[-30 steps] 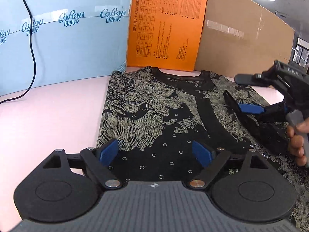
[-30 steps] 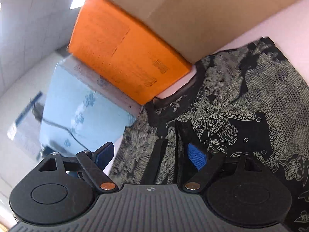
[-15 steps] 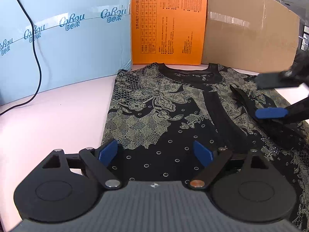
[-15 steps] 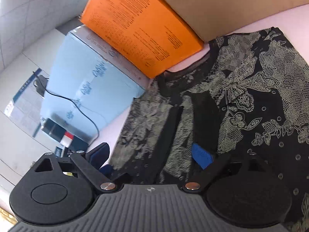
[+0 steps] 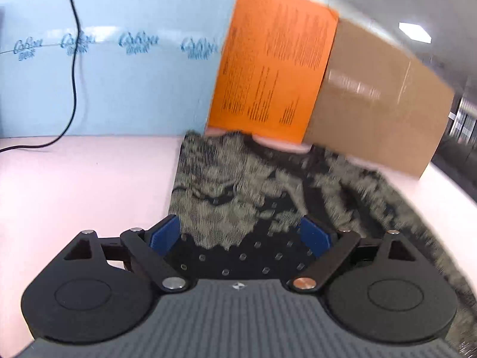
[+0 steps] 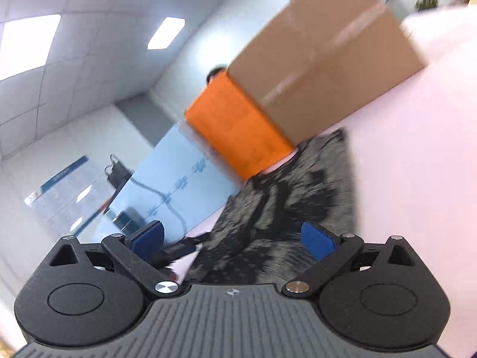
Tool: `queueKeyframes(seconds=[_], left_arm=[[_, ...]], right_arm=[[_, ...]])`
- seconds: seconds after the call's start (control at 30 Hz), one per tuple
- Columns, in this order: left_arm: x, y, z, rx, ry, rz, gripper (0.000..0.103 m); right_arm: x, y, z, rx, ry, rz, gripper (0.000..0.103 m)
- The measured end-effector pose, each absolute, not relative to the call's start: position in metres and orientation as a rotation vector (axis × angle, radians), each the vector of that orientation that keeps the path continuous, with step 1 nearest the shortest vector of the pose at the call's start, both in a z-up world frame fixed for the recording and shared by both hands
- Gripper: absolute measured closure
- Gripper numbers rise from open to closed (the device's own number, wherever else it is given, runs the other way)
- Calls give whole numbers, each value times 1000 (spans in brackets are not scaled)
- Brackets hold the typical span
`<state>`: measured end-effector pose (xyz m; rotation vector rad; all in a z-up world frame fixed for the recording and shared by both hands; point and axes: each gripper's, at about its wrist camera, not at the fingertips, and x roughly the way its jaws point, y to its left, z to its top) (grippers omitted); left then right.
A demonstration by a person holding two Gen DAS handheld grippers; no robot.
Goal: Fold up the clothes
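Both grippers now have jaws spread wide with nothing between the pads: left gripper (image 5: pixel 240 235) over the near hem of the patterned top (image 5: pixel 238 191), right gripper (image 6: pixel 234 238) over its near end too, tilted hard. Half a second ago we had the right gripper across the garment's right side; it's out of the left wrist view now, and both views are motion-blurred, so we read it as both hands repositioning fast. Top lies flat on the pink table (image 5: pixel 83 179), neckline toward the far boxes, one side panel looks already folded in, though blur makes that unsure. Our guess: next grab is at the hem. Behind it: blue box (image 5: pixel 119 59), orange box (image 5: pixel 268 71), brown carton (image 5: pixel 378 113).
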<state>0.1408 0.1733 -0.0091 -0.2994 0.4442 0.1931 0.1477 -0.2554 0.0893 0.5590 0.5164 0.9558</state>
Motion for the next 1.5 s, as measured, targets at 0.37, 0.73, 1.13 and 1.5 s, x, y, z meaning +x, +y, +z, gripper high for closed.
queueKeyframes(seconds=[0.37,0.73,1.13,1.5], left_arm=[[174,51,38,-128,645,-76,10],[198,-21,26,38,681,-107,10],[104,68,55,-35,584,68,10],[-130,111,40,21,355,239,0]], right_arm=[[7,-323,7,365,307,673,5],[-20,-300,14,194,201,576,98],[-49,-245,18,-188,360,1000,88],[-43,-260,42,86,299,1328,28]])
